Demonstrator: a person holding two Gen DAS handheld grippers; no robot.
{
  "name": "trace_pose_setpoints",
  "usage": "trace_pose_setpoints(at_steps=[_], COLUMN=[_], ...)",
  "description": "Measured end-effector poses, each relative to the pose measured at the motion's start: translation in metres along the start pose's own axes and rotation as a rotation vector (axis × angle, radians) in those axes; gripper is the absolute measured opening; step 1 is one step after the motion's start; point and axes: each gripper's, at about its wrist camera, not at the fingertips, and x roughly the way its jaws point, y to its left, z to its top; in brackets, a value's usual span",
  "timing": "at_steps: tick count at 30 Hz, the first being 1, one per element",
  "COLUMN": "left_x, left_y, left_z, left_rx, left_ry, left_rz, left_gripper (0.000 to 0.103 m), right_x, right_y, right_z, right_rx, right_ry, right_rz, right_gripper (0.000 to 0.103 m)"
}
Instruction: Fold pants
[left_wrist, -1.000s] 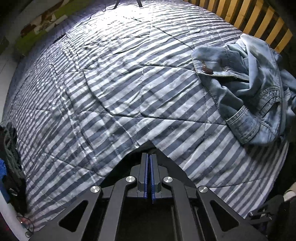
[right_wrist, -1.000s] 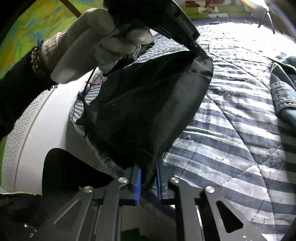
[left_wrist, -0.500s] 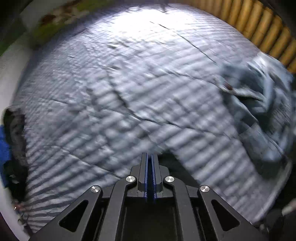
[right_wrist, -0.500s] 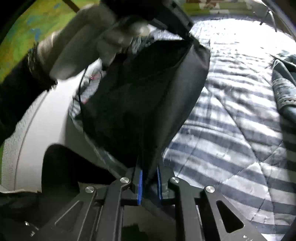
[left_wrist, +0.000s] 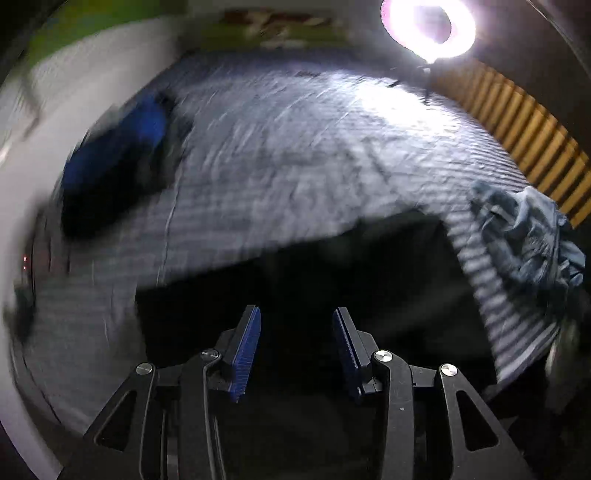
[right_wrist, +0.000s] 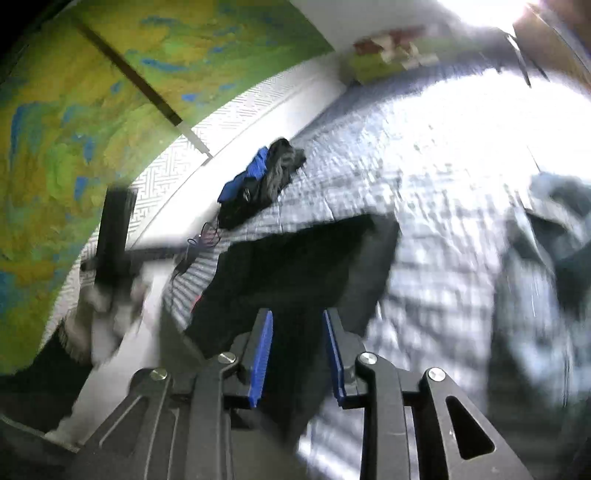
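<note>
The black pants (left_wrist: 332, 280) lie on the striped bedcover (left_wrist: 295, 155), a dark mass filling the lower centre of both wrist views. The left gripper (left_wrist: 296, 347) hangs over them, its blue fingers (left_wrist: 245, 354) opening with nothing pressed between. The right gripper (right_wrist: 297, 354) is opening too; the dark cloth seems to sit loose between its fingers, though blur makes this uncertain. Crumpled jeans (left_wrist: 528, 240) rest at the right edge, a blue-and-black bundle (right_wrist: 258, 184) at upper left.
</note>
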Motion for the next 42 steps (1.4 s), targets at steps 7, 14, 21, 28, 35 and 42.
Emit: trace_pose_setpoints(at_steps=[7, 14, 21, 28, 35, 42], left_x=[0.023, 0.033, 0.005, 0.036, 0.006, 0.034], left_y=[0.036, 0.073, 0.071, 0.007, -0.030, -0.107], left_z=[-0.075, -0.083, -0.085, -0.094, -0.095, -0.085], left_rx=[-0.203, -0.245, -0.294, -0.099, -0.065, 0.025], left_ry=[-0.017, -0.066, -0.147, -0.056, -0.133, -0.105], left_rz=[-0.086, 0.058, -0.008, 0.020, -0.028, -0.215], left_gripper=[0.044, 0.044, 0.044, 0.043, 0.042, 0.042], right_x=[0.092, 0.134, 0.112, 0.143, 0.069, 0.059], right_y=[0.004, -0.063, -0.033, -0.039, -0.042, 0.010], right_z=[0.055, 0.067, 0.072, 0.069, 0.052, -0.028], right_rx=[0.003, 0.179, 0.100, -0.008, 0.151, 0.065], right_ry=[0.069, 0.129, 0.065, 0.090, 0.043, 0.170], right_rz=[0.014, -0.248, -0.189, -0.445, -0.262, -0.183], right_gripper=[0.026, 0.014, 0.022, 0.028, 0.029, 0.028])
